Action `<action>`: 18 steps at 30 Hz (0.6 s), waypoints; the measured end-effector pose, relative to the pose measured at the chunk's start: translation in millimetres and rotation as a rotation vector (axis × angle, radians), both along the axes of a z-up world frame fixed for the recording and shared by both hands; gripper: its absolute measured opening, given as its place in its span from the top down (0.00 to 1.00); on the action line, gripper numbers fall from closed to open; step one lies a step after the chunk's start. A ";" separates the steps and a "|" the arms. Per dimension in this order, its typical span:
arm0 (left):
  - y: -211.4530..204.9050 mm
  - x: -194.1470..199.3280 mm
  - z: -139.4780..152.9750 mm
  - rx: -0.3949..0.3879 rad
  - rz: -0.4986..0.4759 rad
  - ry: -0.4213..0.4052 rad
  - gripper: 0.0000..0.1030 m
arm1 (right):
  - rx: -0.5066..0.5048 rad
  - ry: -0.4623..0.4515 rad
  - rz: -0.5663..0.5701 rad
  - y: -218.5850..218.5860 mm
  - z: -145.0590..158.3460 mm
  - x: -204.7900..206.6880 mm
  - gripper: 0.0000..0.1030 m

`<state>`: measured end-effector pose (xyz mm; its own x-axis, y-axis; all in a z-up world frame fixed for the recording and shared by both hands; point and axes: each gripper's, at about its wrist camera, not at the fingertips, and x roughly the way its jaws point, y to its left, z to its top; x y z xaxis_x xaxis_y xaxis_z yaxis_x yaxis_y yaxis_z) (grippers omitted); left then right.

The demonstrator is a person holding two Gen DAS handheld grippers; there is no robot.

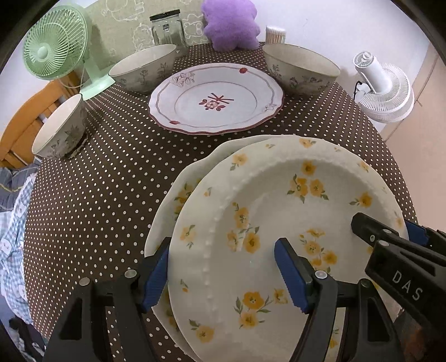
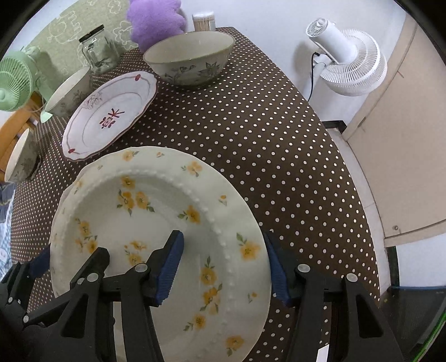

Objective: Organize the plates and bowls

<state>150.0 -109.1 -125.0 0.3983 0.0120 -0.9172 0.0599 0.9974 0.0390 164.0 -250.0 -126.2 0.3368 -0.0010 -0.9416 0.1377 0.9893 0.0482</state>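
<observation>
A yellow-flowered plate (image 1: 278,211) (image 2: 156,211) rests on a second yellow-flowered plate (image 1: 178,183) near the table's front. My left gripper (image 1: 223,273) straddles the top plate's left rim, one finger under and one over, jaws apart. My right gripper (image 2: 225,267) straddles its right rim the same way and shows in the left wrist view (image 1: 390,242). A red-patterned plate (image 1: 216,97) (image 2: 108,111) lies behind. Three floral bowls stand around it: back left (image 1: 142,68), back right (image 1: 301,68) (image 2: 189,57), and left edge (image 1: 60,128).
The round table has a brown polka-dot cloth (image 1: 111,167). A green fan (image 1: 58,47), glass jar (image 1: 165,27), purple plush (image 1: 231,23) and toothpick holder (image 1: 275,34) stand at the back. A white fan (image 2: 351,58) stands off the right side.
</observation>
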 end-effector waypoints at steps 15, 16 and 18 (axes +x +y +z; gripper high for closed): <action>-6.6 -2.1 7.9 0.079 0.019 -0.033 0.26 | 0.039 -0.015 0.032 -8.6 2.0 -7.7 0.55; -7.2 -2.9 10.0 0.077 0.015 -0.039 0.26 | 0.042 -0.015 0.032 -9.0 2.1 -8.1 0.56; -7.5 -4.7 12.9 0.074 0.007 -0.046 0.26 | 0.032 -0.018 0.037 -7.0 3.5 -8.3 0.56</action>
